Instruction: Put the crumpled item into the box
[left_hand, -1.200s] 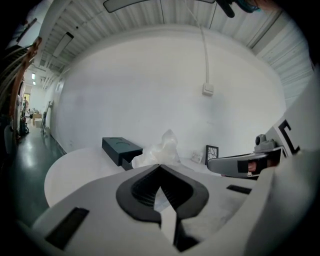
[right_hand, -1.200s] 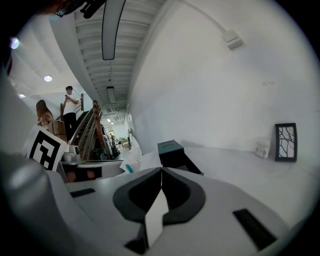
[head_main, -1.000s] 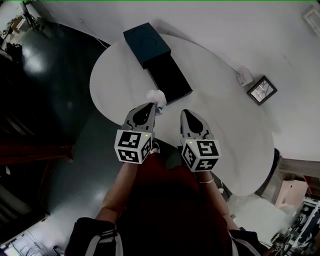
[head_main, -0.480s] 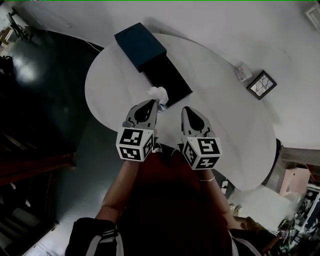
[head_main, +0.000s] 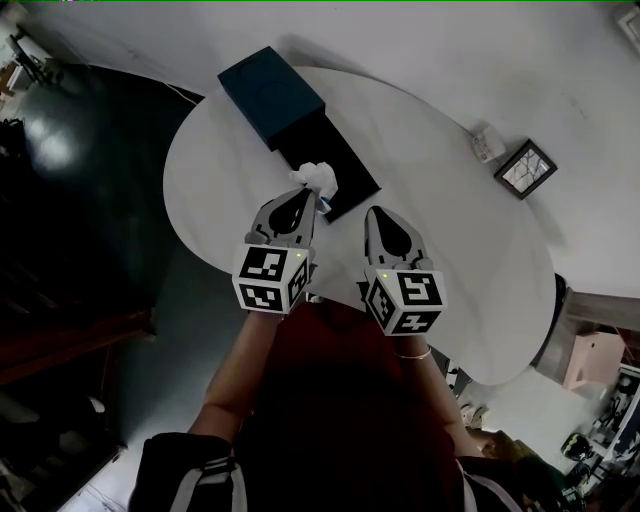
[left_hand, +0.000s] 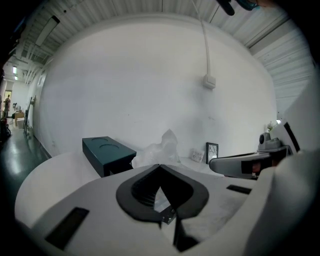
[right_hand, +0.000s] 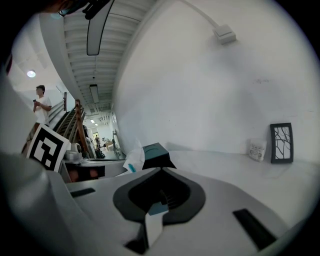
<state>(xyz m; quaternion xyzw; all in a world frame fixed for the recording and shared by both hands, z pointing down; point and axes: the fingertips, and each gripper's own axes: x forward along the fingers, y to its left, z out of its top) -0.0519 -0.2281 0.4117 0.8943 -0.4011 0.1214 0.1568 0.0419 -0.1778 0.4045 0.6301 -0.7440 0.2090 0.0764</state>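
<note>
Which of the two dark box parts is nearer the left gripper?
The flat black tray, right by the left gripper and the crumpled item it grips; the taller teal part lies beyond, at the table's far edge.

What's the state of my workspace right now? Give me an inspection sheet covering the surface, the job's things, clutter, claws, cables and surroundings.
Surface: white rounded table, no spills seen.
Job's things: crumpled white item held at the near edge of the black tray; teal box touches the tray's far end.
Clutter: framed picture and small white container near the wall.
Grippers: left claw shut on the crumpled white item; right claw shut, empty, beside it.
Cables: white cable runs down the wall to a small wall box.
Surroundings: white wall, dark floor, a person standing far off.
</note>
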